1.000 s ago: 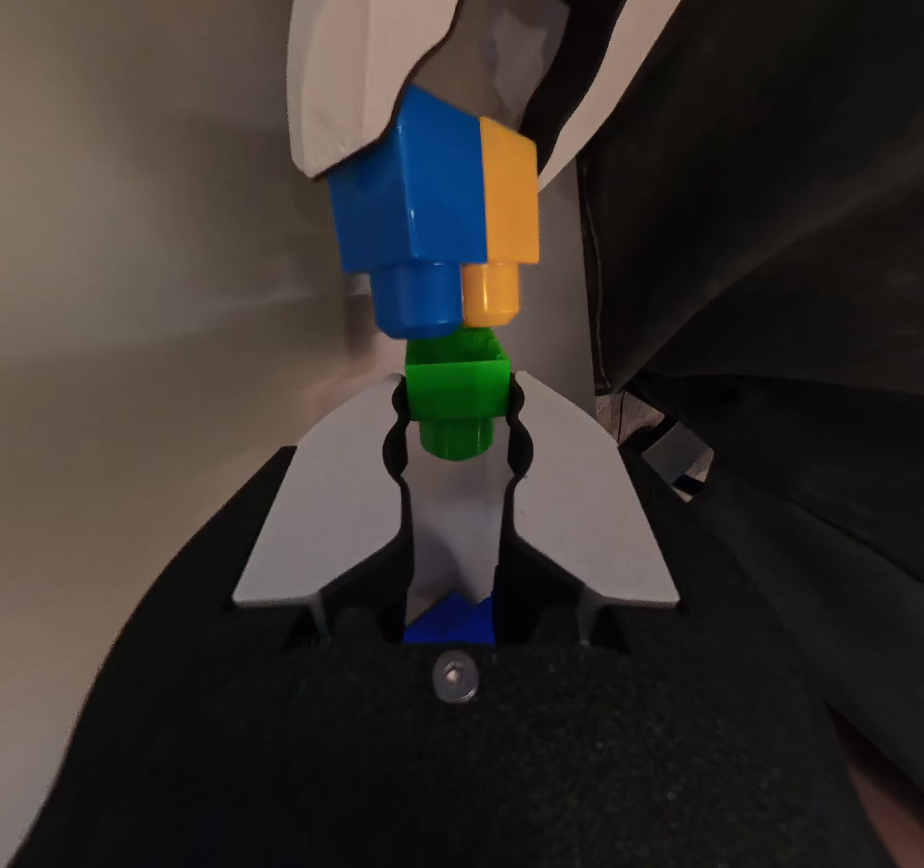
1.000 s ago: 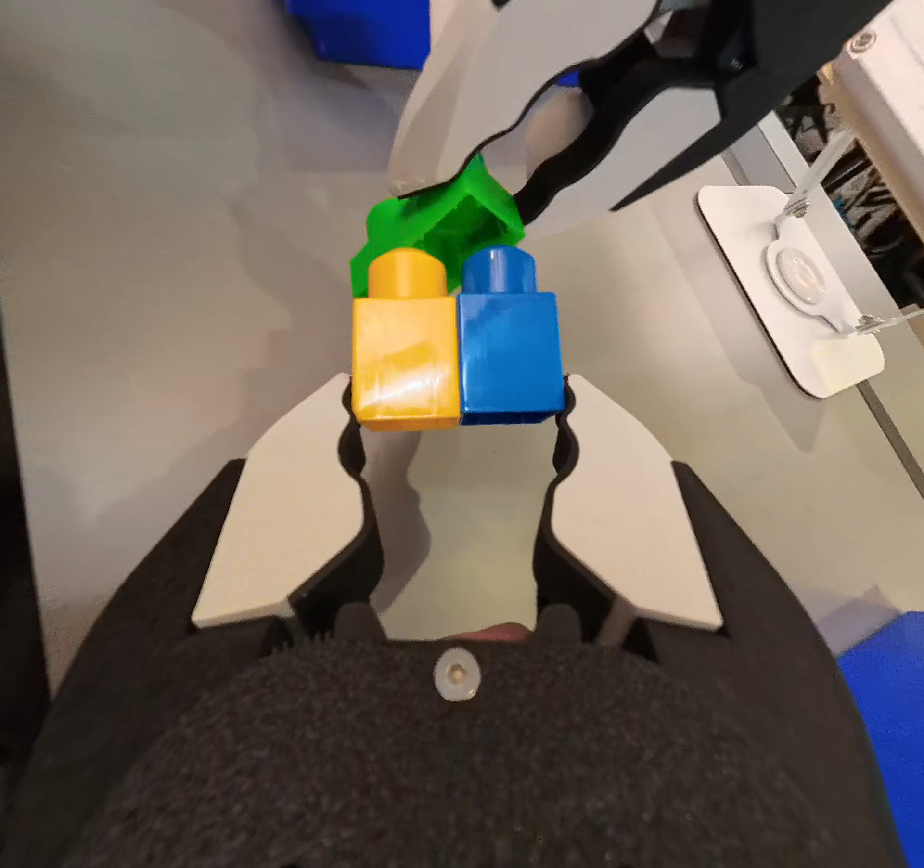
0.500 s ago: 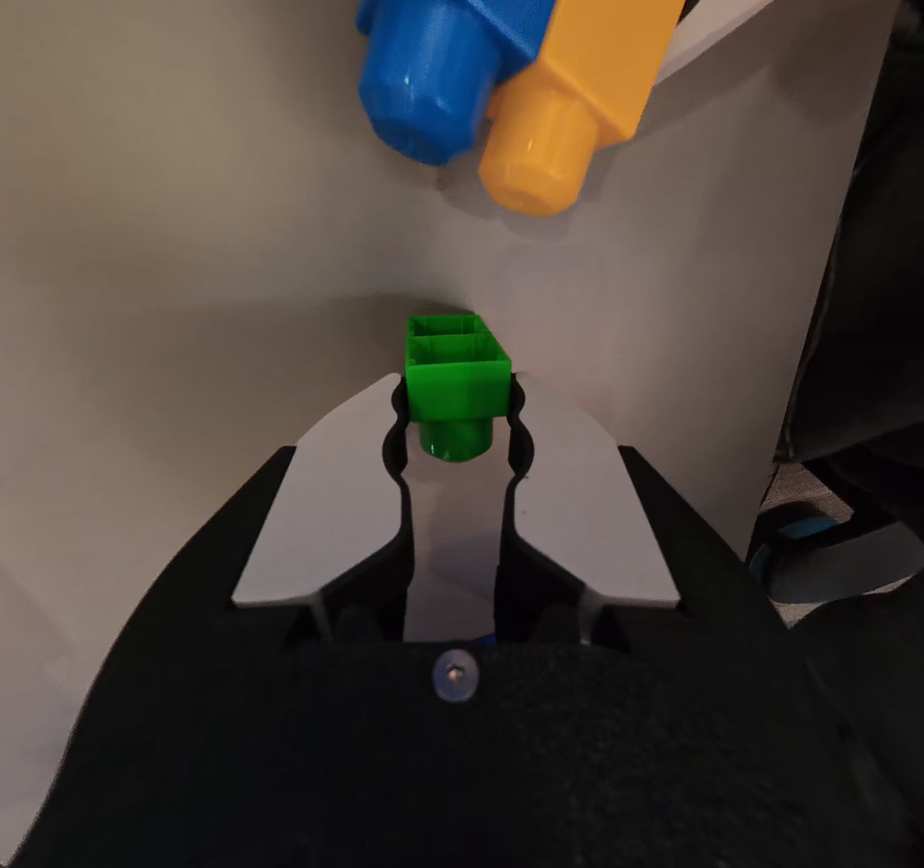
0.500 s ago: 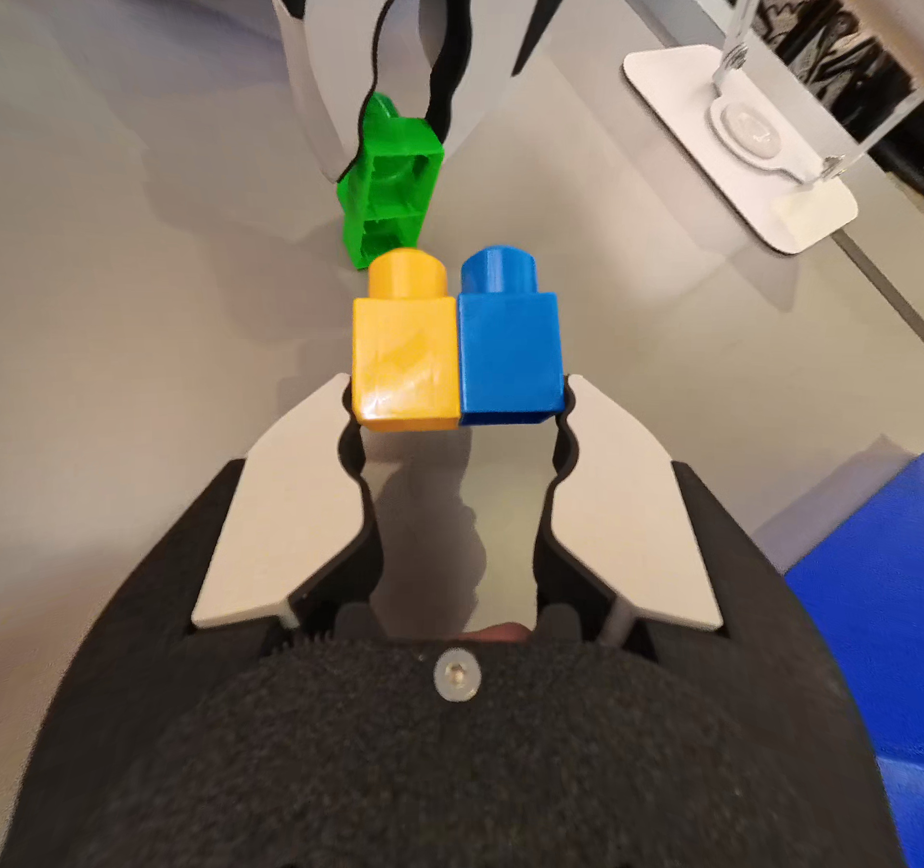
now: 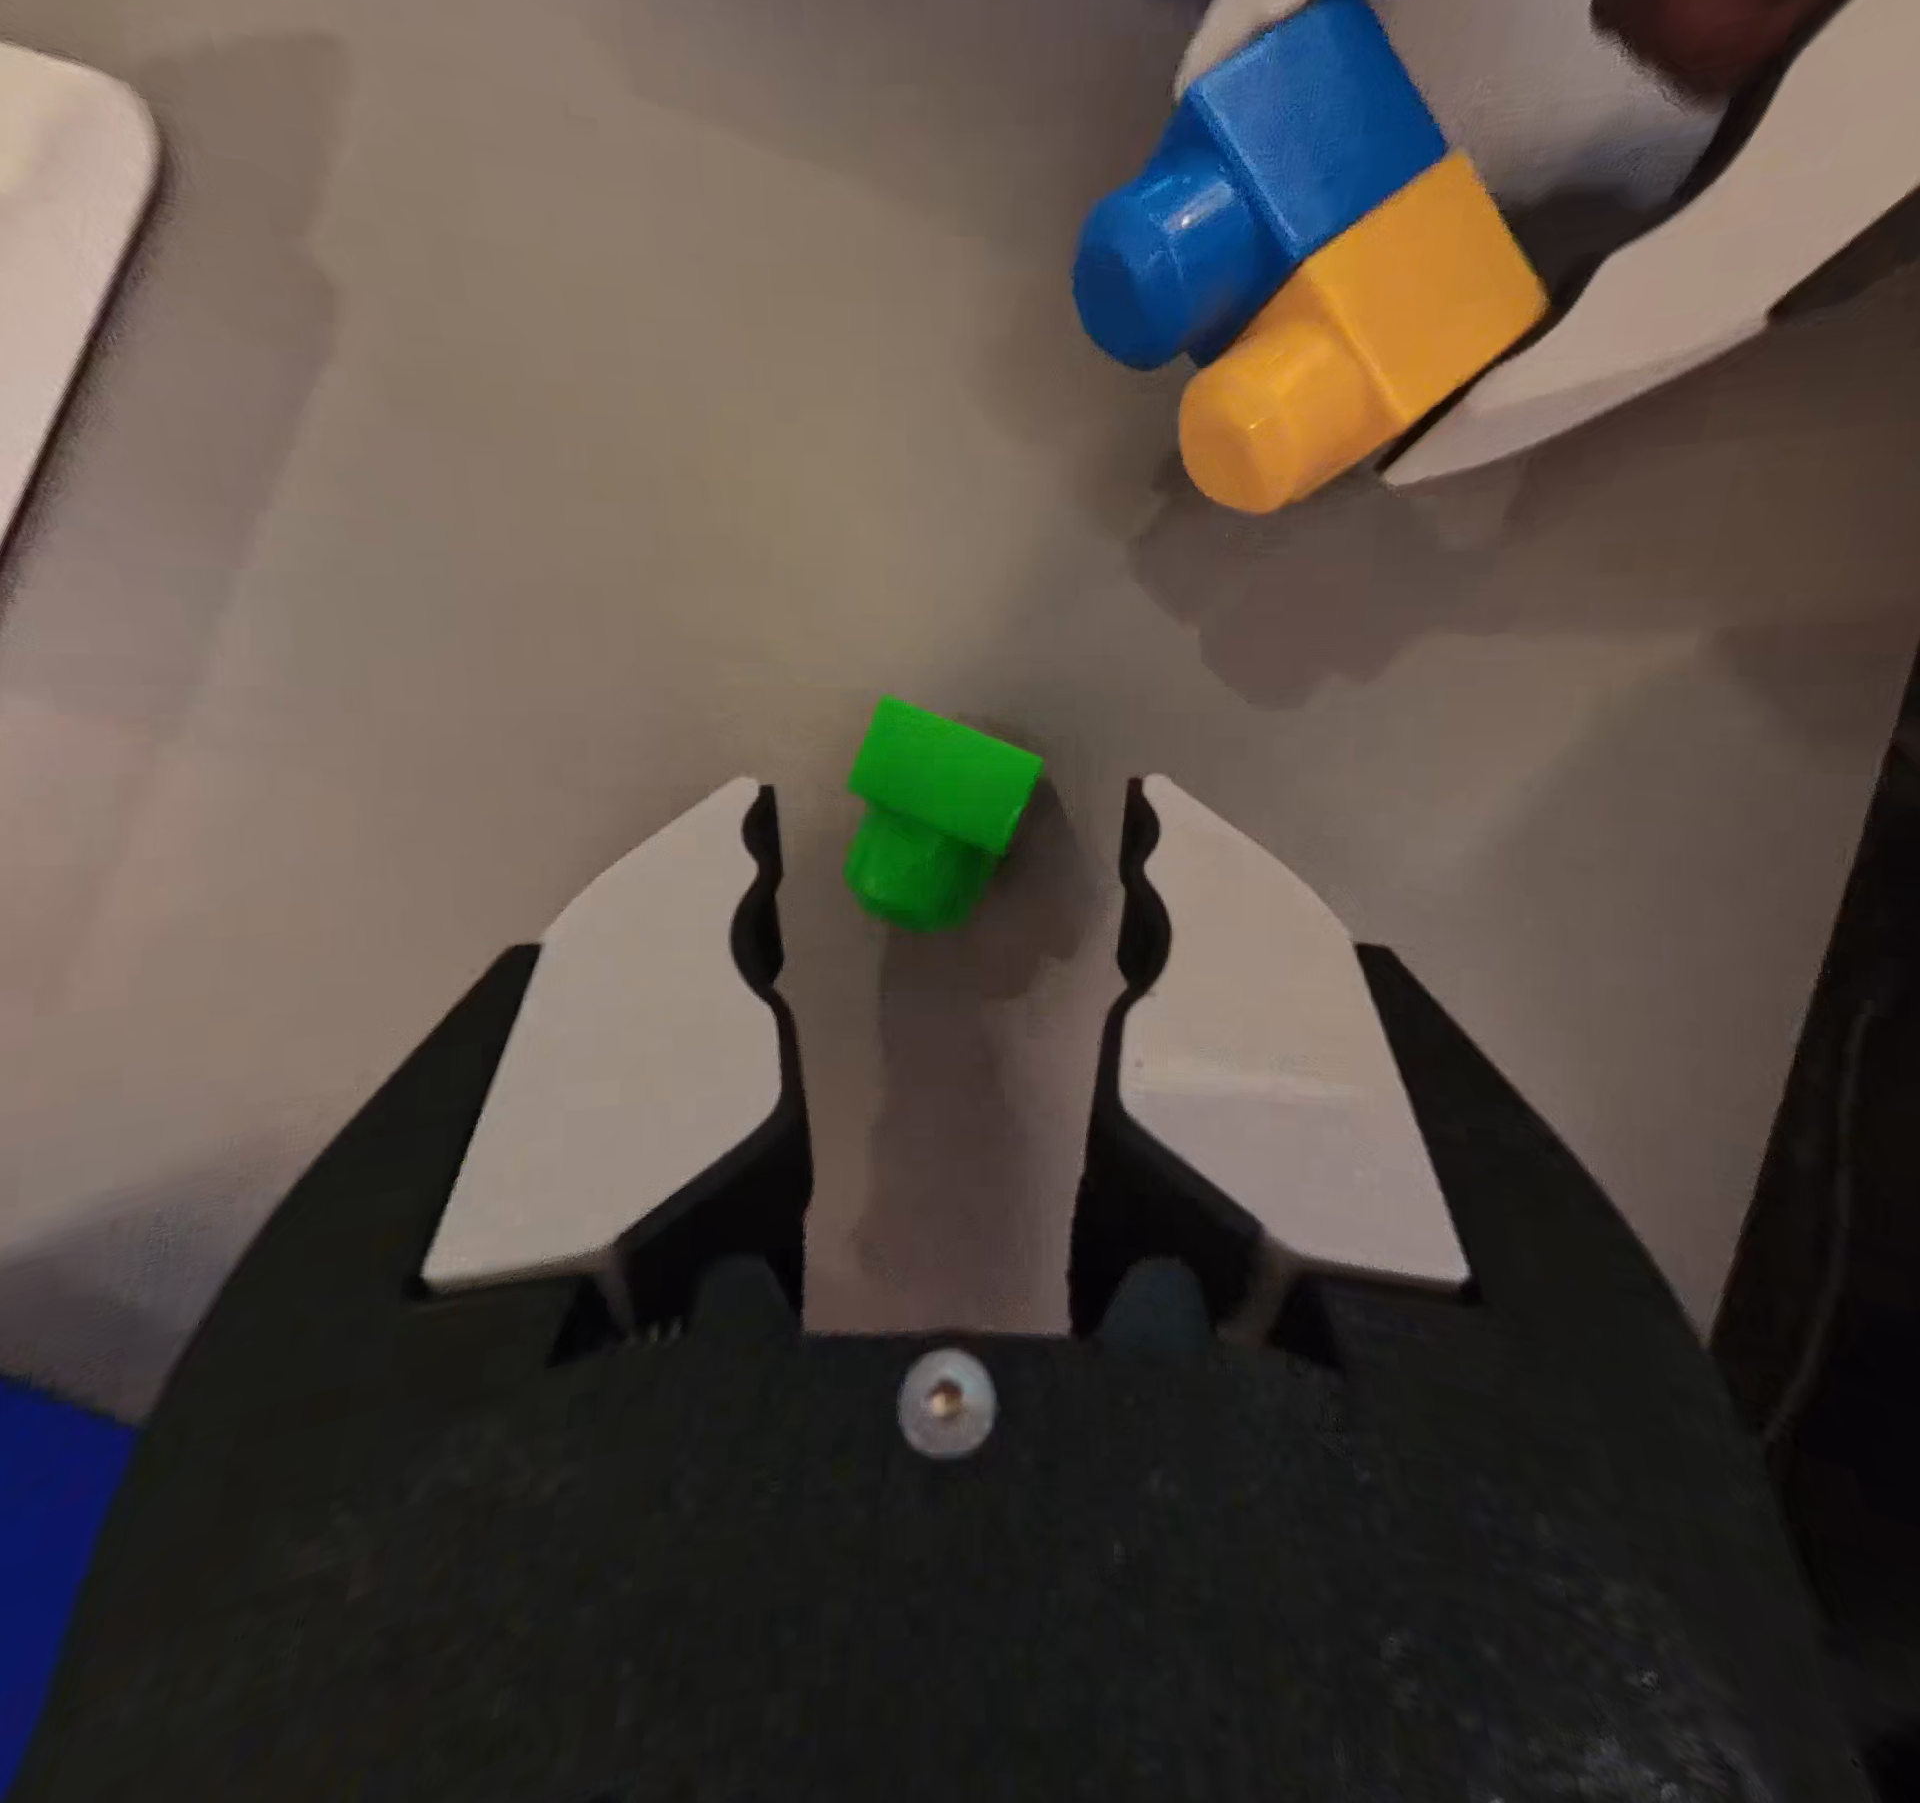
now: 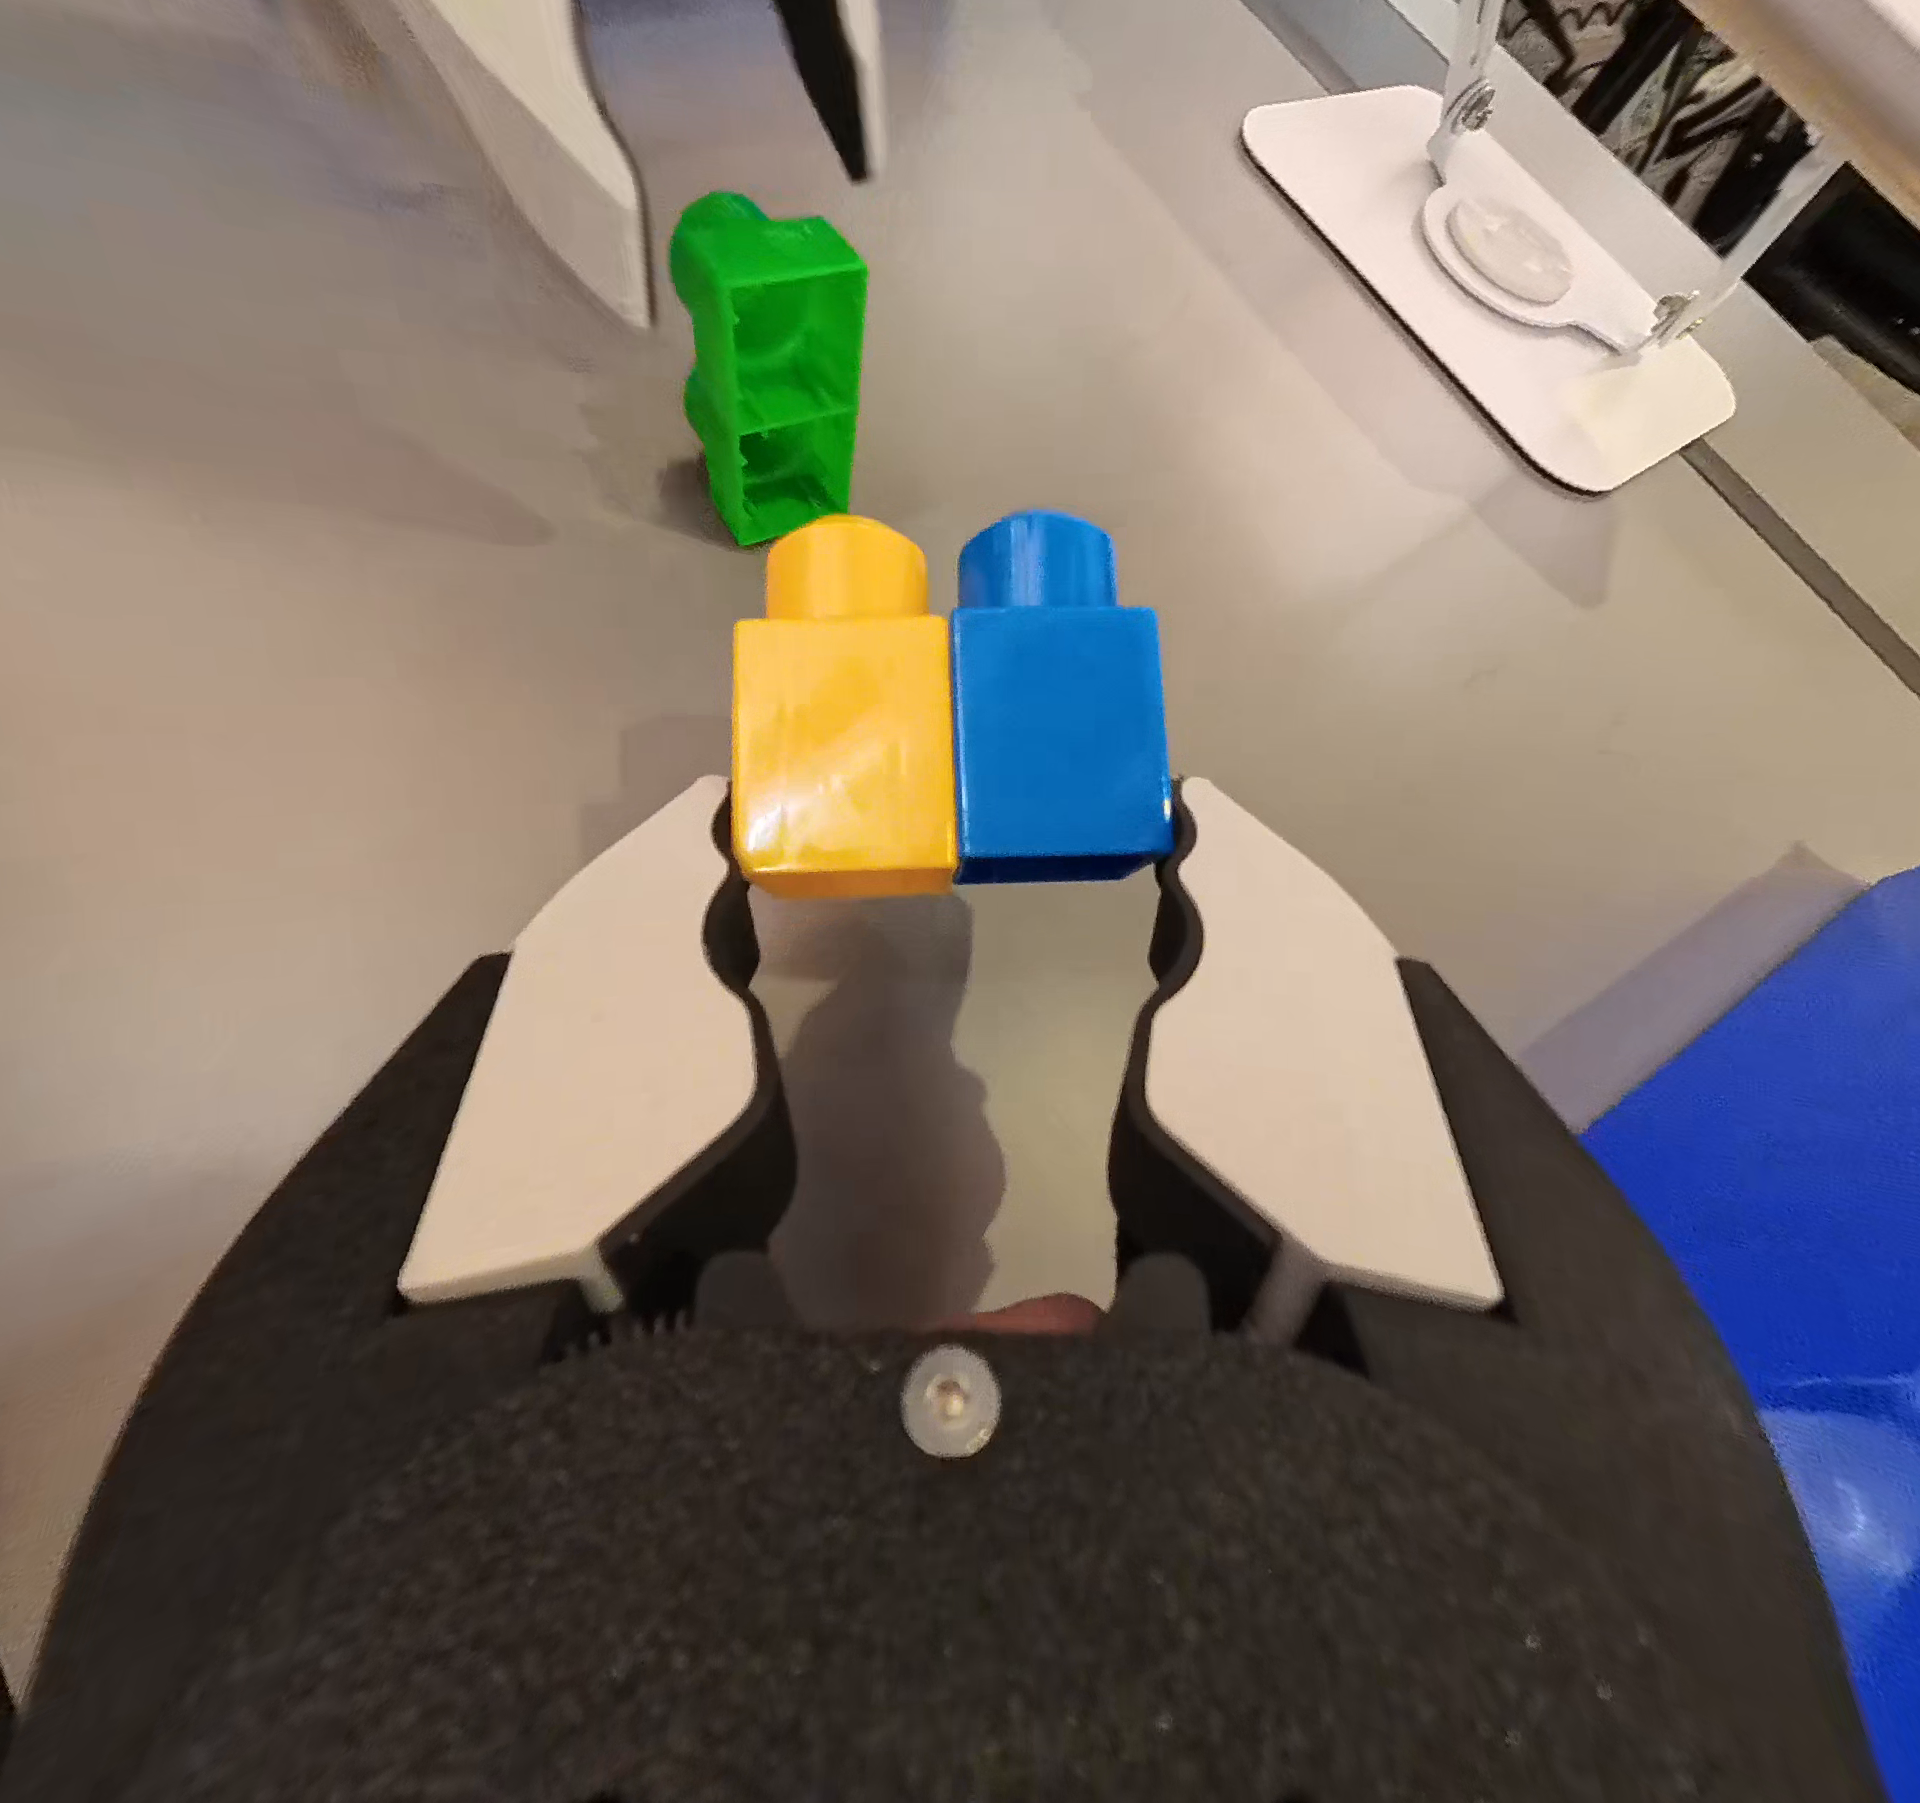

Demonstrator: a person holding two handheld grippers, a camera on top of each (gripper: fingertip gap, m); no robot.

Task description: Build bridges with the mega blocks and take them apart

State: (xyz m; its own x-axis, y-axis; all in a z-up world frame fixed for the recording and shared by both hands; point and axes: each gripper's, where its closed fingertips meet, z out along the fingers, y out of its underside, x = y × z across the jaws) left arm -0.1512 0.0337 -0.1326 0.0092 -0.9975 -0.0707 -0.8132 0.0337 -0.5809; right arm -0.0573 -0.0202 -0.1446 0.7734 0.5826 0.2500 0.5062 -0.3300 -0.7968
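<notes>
Grey and plain, the worktop (image 6: 312,714) fills most of both views. On it, the left hand-held gripper (image 5: 945,797) stands wide open and holds nothing; the green block (image 5: 935,818) lies on its side between its fingers, touching neither. The right hand-held gripper (image 6: 951,797) is closed on two blocks pressed side by side, the yellow block (image 6: 842,745) and the blue block (image 6: 1055,745), with their studs pointing away from the camera.

I judge that the pair could slip, because only the squeeze from both sides seems to hold the two together; if the grip loosens, one may drop. The green block could also roll if a finger pushes it.

At the upper right of the right wrist view a white stand (image 6: 1486,267) is partly cut off. Blue shapes (image 6: 1766,1182) at the frame edges are too cropped to identify.
</notes>
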